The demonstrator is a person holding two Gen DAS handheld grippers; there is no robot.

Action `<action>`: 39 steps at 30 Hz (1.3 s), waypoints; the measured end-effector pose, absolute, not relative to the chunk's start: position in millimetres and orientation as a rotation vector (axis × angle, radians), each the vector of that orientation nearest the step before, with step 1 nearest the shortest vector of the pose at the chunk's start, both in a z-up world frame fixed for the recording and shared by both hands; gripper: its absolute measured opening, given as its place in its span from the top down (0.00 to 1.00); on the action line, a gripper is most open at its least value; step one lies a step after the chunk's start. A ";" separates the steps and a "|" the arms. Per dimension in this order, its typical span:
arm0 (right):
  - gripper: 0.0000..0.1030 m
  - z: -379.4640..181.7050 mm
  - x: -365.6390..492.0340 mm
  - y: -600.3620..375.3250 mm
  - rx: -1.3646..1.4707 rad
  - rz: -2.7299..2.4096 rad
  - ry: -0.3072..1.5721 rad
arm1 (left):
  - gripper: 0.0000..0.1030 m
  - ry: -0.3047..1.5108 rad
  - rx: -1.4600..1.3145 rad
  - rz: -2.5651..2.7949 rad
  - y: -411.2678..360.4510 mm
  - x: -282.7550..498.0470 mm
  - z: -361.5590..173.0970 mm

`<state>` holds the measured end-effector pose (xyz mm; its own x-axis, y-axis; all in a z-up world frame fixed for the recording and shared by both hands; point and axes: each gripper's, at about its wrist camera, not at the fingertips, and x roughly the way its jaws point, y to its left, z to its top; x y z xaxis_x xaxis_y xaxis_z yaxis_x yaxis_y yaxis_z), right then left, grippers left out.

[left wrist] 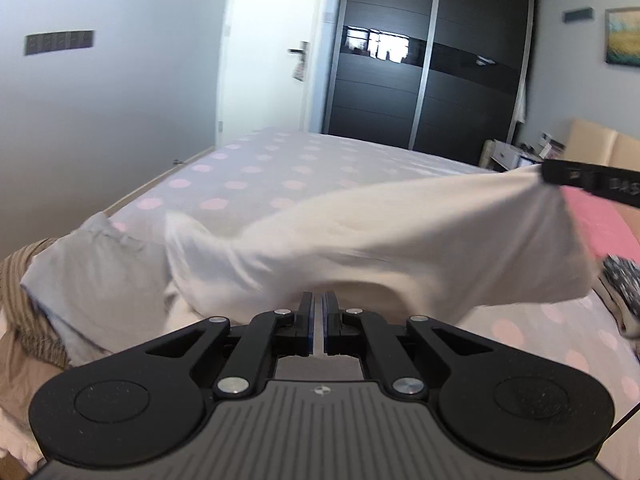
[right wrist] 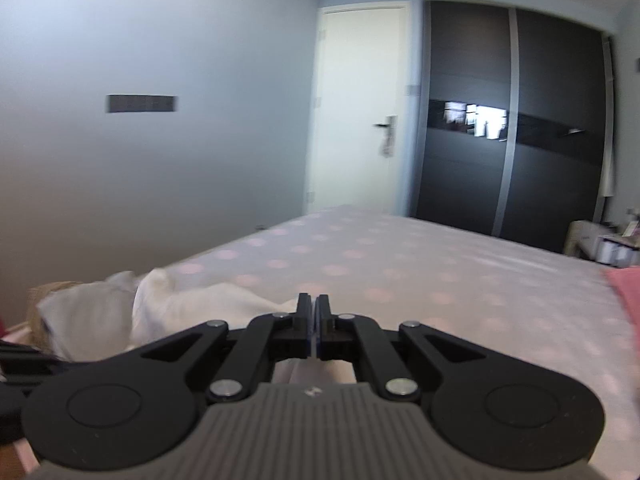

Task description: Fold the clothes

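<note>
Above the polka-dot bedsheet [left wrist: 256,172], a white garment [left wrist: 400,232] hangs stretched between the two tongs. Left gripper [left wrist: 319,300] is closed on its near edge; right gripper [right wrist: 313,304] is clamped on a corner. No fold shows yet, and the grey garment [left wrist: 80,268] and striped brown cloth [left wrist: 24,280] nearby look unfolded, so most work seems left.

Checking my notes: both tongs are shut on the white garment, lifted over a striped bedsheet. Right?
Not striped: the left wrist view shows the sheet has pink dots. Both tongs, left and right, are shut on the white garment.
</note>
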<state>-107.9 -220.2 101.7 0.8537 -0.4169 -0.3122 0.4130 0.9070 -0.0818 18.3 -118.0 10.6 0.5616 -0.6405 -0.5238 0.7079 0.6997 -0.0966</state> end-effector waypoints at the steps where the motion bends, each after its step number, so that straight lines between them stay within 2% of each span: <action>1: 0.98 104.2 -126.1 -232.7 -0.014 -0.474 0.339 | 0.99 0.570 0.148 -0.826 -124.5 13.1 8.6; 8: 0.97 56.6 -230.2 -324.0 0.063 -0.723 0.557 | 0.99 0.623 0.325 -1.026 -193.6 -18.9 -26.7; 9: 0.94 47.8 -240.0 -331.9 0.087 -0.740 0.577 | 0.99 0.624 0.362 -1.045 -200.1 -23.4 -34.4; 12: 0.94 23.5 -259.5 -346.2 0.165 -0.729 0.629 | 0.98 0.612 0.486 -1.083 -214.0 -47.2 -51.0; 16: 0.93 -12.9 -260.7 -339.0 0.200 -0.594 0.686 | 0.79 0.609 0.628 -1.120 -222.2 -47.6 -76.5; 20: 0.90 -50.2 -256.1 -316.8 0.179 -0.444 0.763 | 0.77 0.593 0.781 -1.133 -221.7 -45.8 -94.6; 21: 0.86 -57.0 -254.0 -309.5 0.157 -0.413 0.787 | 0.72 0.583 0.816 -1.142 -221.4 -44.8 -100.2; 22: 0.74 -63.9 -251.9 -302.3 0.135 -0.381 0.810 | 0.66 0.570 0.848 -1.146 -220.9 -44.2 -105.8; 24: 0.59 -75.5 -246.1 -293.8 0.099 -0.334 0.845 | 0.58 0.521 0.913 -1.138 -220.6 -43.5 -115.8; 34: 0.58 -105.1 -232.1 -288.1 -0.054 -0.255 0.934 | 0.58 0.383 1.162 -1.193 -218.3 -19.7 -145.5; 39: 0.57 -115.3 -232.9 -286.0 -0.120 -0.235 0.958 | 0.58 0.249 1.291 -1.233 -216.1 -24.2 -161.9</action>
